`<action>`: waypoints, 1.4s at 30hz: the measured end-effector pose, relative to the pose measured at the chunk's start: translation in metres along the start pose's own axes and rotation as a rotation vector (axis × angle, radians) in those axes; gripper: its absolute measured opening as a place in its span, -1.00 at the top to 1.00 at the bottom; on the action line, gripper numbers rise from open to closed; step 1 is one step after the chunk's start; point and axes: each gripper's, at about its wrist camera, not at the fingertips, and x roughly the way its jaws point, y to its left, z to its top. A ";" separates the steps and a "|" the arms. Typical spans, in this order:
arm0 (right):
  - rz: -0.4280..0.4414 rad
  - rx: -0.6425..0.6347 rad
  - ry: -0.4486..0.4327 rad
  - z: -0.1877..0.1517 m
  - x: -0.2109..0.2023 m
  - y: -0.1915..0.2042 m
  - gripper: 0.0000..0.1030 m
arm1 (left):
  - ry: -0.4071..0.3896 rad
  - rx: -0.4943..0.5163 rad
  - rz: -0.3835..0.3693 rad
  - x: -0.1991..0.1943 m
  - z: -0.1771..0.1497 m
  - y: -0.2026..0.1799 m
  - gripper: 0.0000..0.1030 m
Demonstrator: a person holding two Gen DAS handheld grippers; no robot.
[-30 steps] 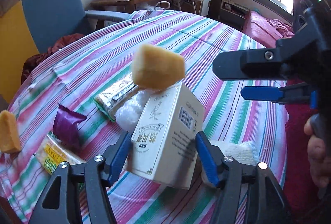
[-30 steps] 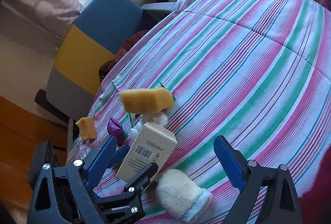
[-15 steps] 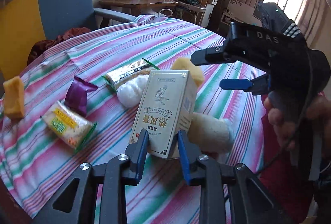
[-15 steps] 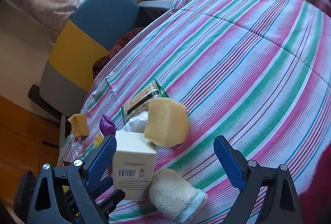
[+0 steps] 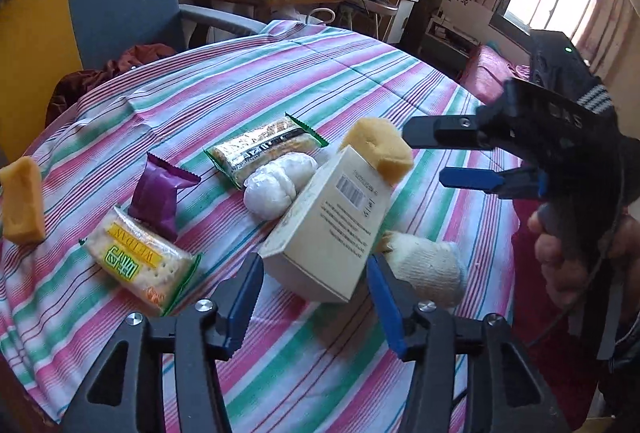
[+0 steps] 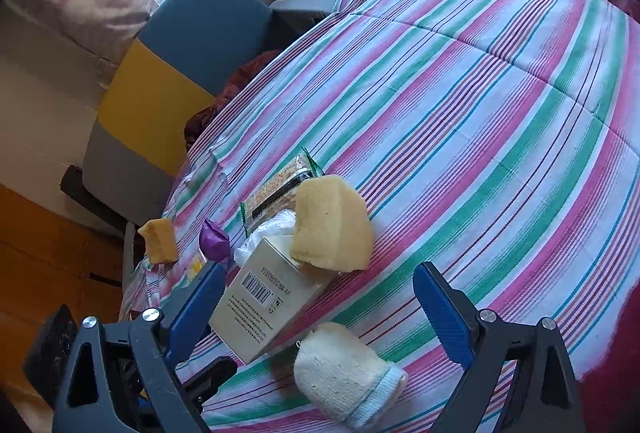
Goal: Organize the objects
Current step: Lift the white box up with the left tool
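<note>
- Left gripper [image 5: 316,299]: fingers spread, having just reopened after a full close; the cream carton [image 5: 332,221] sits between the tips, pads not touching it. Carton is near the surface's front edge, tilted, back panel with barcode up.
- Right gripper [image 6: 320,307]: fingers spread wide, pinching nothing, hanging over the carton and the knitted sock [image 6: 348,369].
- Risk: carton appears to lean against the yellow sponge [image 5: 378,147] at its far end; a nudge from either finger could tip it flat or push it onto the sock beside it.
- Risk: sponge looks loosely propped and could roll off toward the white bundle [image 5: 280,179].
- Versus half a second ago: carton stood upright, front face showing, pinched in the left fingers; now it is released and reclined, and the sponge rests on its top end.
</note>
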 end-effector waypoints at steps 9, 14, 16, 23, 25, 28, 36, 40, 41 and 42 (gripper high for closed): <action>0.016 0.014 0.029 0.001 0.005 -0.002 -0.86 | 0.050 0.332 0.104 0.010 0.016 -0.048 -0.22; 0.021 0.020 0.032 0.001 0.005 -0.003 -0.86 | 0.124 0.394 0.173 0.043 0.022 -0.054 -0.09; 0.019 0.024 0.031 0.002 0.005 -0.004 -0.86 | 0.100 0.316 0.155 0.046 0.022 -0.045 -0.02; 0.007 0.015 0.035 0.002 0.006 -0.004 -0.86 | -0.033 0.060 0.078 -0.004 -0.013 -0.018 0.00; 0.004 0.011 0.039 0.002 0.006 -0.003 -0.86 | -0.047 0.014 0.089 -0.018 -0.034 -0.013 0.00; 0.000 0.005 0.040 0.002 0.006 -0.002 -0.86 | -0.048 -0.053 0.134 -0.033 -0.064 -0.002 0.00; -0.016 -0.027 0.020 0.001 0.001 0.002 -0.85 | -0.096 -0.226 0.168 -0.060 -0.116 0.006 0.00; 0.012 -0.086 -0.002 -0.003 -0.006 0.014 -0.77 | -0.109 -0.243 0.170 -0.067 -0.122 0.003 0.00; 0.015 -0.117 -0.001 -0.005 -0.006 0.020 -0.75 | -0.110 -0.247 0.167 -0.068 -0.124 0.004 0.00; 0.023 -0.145 0.009 -0.008 -0.005 0.026 -0.73 | -0.111 -0.249 0.165 -0.067 -0.124 0.005 0.00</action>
